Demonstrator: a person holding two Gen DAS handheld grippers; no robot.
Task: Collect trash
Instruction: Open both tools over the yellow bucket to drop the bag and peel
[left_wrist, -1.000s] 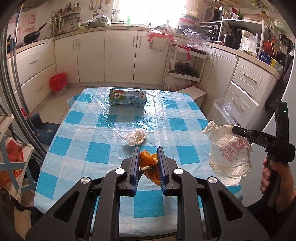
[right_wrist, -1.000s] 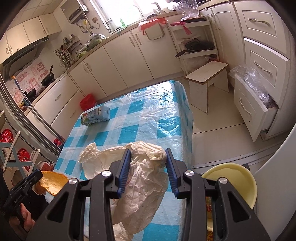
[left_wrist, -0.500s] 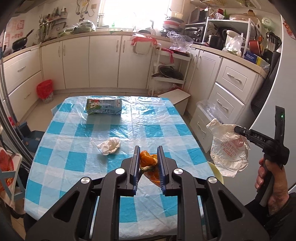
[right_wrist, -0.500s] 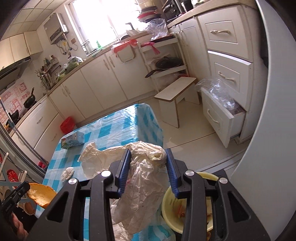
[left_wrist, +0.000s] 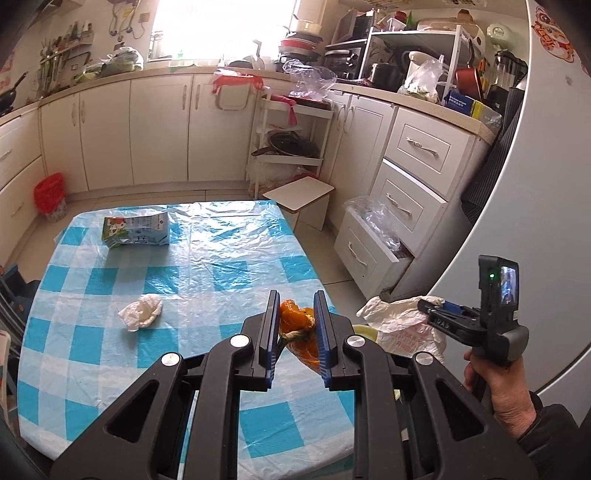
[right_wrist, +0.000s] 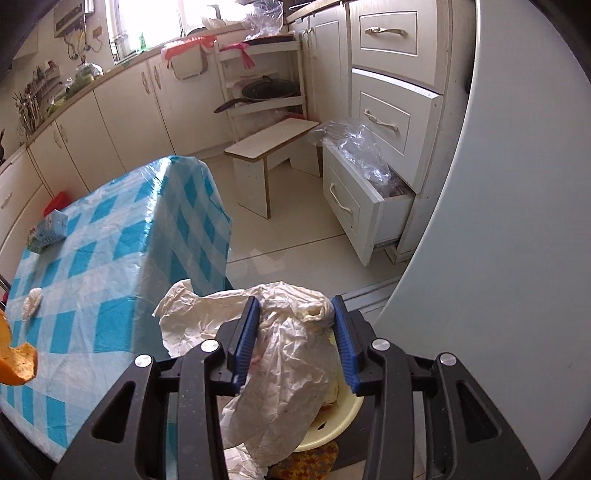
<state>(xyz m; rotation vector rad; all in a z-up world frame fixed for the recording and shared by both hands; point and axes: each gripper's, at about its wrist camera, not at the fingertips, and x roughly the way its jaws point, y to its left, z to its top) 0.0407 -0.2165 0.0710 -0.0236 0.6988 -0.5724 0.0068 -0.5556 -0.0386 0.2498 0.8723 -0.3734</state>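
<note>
My left gripper (left_wrist: 295, 325) is shut on an orange peel (left_wrist: 297, 321) and holds it over the right near part of the blue checked table (left_wrist: 221, 258). The peel also shows at the left edge of the right wrist view (right_wrist: 18, 363). My right gripper (right_wrist: 295, 332) is shut on a crumpled white plastic bag (right_wrist: 280, 354), held past the table's right edge above a yellow basin (right_wrist: 332, 417) on the floor. The bag shows in the left wrist view too (left_wrist: 402, 326). A crumpled white tissue (left_wrist: 142, 312) and a milk carton (left_wrist: 136, 230) lie on the table.
A white stool (right_wrist: 269, 147) stands beyond the table's far right corner. A drawer (right_wrist: 362, 206) of the white cabinets stands open with clear plastic in it. A white fridge (right_wrist: 498, 221) is on the right. A red bin (left_wrist: 50, 195) stands by the far left cabinets.
Both grippers have moved right, off the table's right side. The bag now hangs above the yellow basin. The peel stays gripped in the left gripper.
</note>
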